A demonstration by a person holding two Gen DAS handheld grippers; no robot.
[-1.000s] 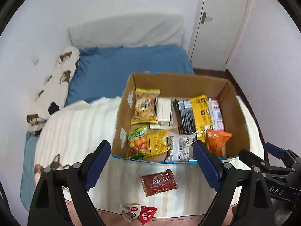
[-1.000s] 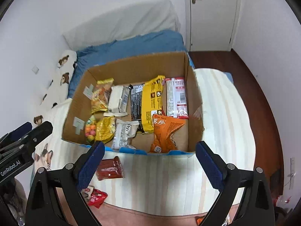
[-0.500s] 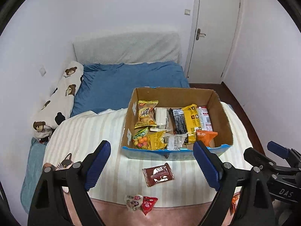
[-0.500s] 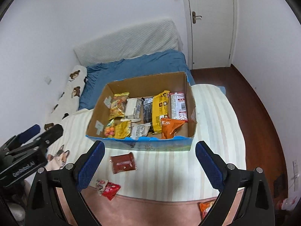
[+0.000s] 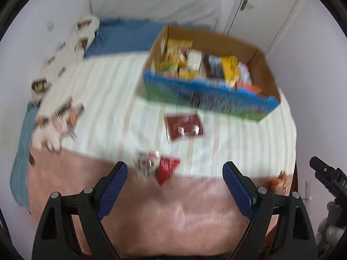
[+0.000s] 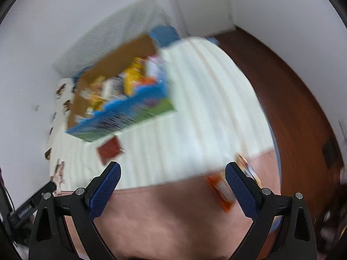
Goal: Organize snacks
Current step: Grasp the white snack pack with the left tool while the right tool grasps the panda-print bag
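The cardboard box (image 5: 216, 41) of snacks sits on the striped cream blanket (image 5: 112, 99), packets crowded inside it, though the blur keeps me from reading any of them. Just in front of its blue printed side lies a dark red packet (image 5: 184, 126), and nearer me, at the blanket's edge, a small red and white packet (image 5: 156, 168). An orange packet (image 6: 223, 191) lies on the pink sheet (image 6: 164, 214), close by one blue pad of my right gripper (image 6: 172, 191). Both that one and my left gripper (image 5: 174, 191) have their jaws spread wide with nothing between them.
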